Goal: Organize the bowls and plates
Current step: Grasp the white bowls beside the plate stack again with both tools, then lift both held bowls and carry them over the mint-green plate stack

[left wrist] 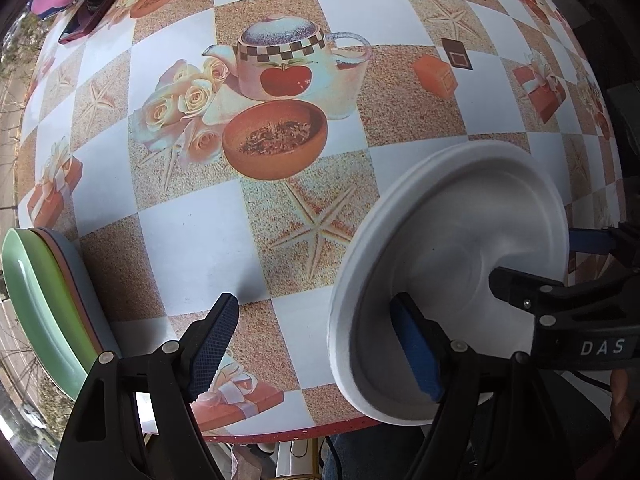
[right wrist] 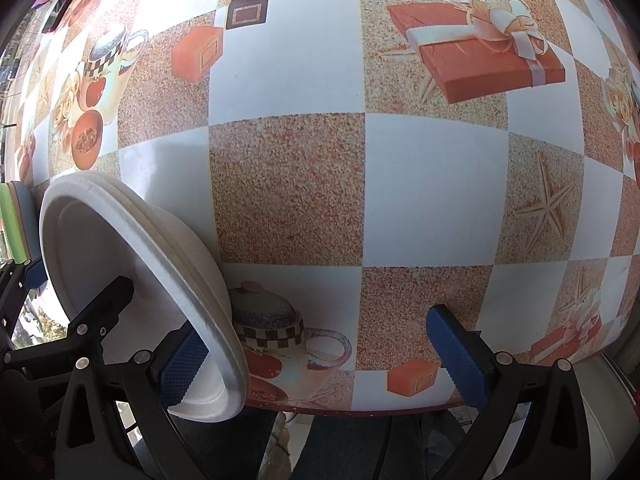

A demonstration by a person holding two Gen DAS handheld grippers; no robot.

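Both grippers hang over the near edge of a table [left wrist: 192, 240] covered in a printed check cloth of teapots, roses and starfish. The left gripper [left wrist: 316, 344] stands with its jaws wide apart and nothing gripped — a stack of white paper plates [left wrist: 448, 280] lies partly behind its right-hand finger [left wrist: 416, 348], at the table's near edge. Beyond its left-hand finger, off to the side, sits a pile of coloured plates [left wrist: 44, 304], green on top. The right gripper [right wrist: 320, 356] is spread wide too, holding nothing; the white plates [right wrist: 132, 280] sit at its left-hand finger [right wrist: 180, 364], the rim overlapping that pad, though I cannot tell whether they touch. Bare cloth lies between its jaws.
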